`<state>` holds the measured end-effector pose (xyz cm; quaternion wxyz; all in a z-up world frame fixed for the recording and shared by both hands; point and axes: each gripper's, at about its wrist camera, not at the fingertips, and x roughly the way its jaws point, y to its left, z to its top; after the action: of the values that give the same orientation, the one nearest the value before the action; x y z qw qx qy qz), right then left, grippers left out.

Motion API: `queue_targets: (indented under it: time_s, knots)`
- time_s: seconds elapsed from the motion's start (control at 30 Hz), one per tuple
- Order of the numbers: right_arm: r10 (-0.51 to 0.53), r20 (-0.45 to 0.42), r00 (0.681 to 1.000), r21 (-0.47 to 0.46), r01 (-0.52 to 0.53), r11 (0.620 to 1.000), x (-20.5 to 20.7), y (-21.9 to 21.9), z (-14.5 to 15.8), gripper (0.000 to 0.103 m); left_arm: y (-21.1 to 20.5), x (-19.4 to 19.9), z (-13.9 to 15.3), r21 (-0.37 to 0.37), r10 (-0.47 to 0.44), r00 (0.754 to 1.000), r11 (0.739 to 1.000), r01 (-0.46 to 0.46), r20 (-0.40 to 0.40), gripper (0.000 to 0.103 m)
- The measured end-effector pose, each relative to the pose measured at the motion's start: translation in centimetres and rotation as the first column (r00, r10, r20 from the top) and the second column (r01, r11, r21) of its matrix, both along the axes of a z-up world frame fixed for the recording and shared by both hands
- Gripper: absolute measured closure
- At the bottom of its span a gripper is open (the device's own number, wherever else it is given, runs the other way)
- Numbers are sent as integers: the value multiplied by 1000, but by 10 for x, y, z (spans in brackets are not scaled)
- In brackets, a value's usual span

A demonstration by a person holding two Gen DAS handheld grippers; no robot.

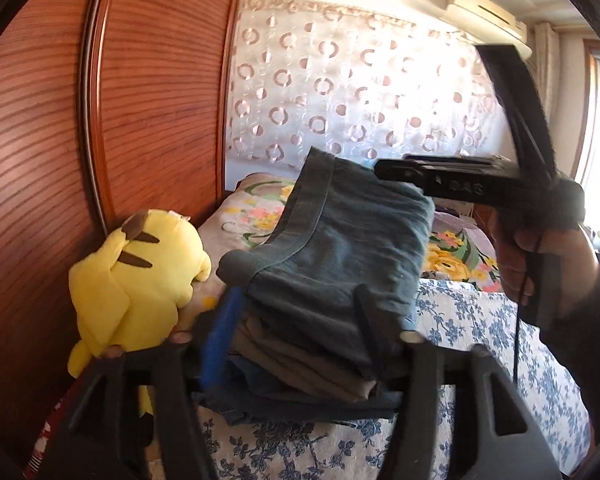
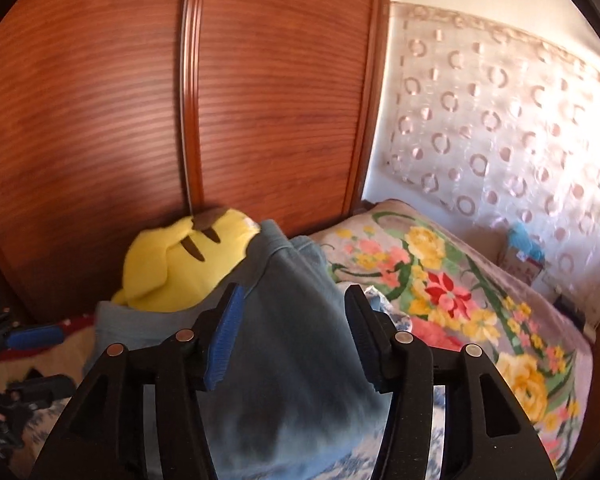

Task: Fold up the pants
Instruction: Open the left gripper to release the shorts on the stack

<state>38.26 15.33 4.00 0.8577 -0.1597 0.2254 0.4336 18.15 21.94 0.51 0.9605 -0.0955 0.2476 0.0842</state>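
Folded grey-blue pants (image 1: 340, 232) lie on top of a stack of folded clothes (image 1: 300, 364) on the bed. My left gripper (image 1: 298, 292) is open, its blue pad (image 1: 220, 336) and dark finger standing either side of the stack's near end. In the right wrist view the same pants (image 2: 292, 360) fill the gap between the spread fingers of my right gripper (image 2: 294, 290), which is open. That right gripper (image 1: 384, 170) also shows in the left wrist view, held by a hand (image 1: 540, 256) over the pants' far right edge. The left gripper (image 2: 36, 364) sits at the left edge of the right wrist view.
A yellow plush toy (image 1: 140, 280) leans against the wooden wardrobe (image 1: 140, 100) just left of the stack. A floral blanket (image 2: 460, 300) lies behind it, and a blue-flowered white bedsheet (image 1: 480, 320) covers the bed in front. A patterned curtain (image 1: 360, 80) hangs behind.
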Motion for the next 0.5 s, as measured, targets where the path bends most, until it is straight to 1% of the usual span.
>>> queue_targets:
  time_s: [0.07, 0.17, 0.2, 0.37, 0.5]
  knots:
    - [-30, -3, 1000, 24, 30, 999, -13, -16, 0, 49, -5, -5, 3, 10, -16, 1000, 1000, 16, 4, 33]
    - [-78, -19, 997, 43, 79, 996, -31, -40, -4, 49, -18, -11, 7, 41, -52, 999, 998, 52, 5, 24]
    - [-98, -24, 995, 46, 99, 994, -38, -49, -7, 49, -22, -13, 8, 50, -62, 998, 997, 62, 6, 23]
    - [-189, -25, 982, 84, 190, 978, -74, -94, -15, 49, -51, -24, 9, 77, -132, 991, 988, 131, 4, 17]
    - [-268, -31, 963, 115, 270, 956, -110, -138, -22, 49, -81, -32, 6, 96, -202, 979, 975, 201, 8, 14]
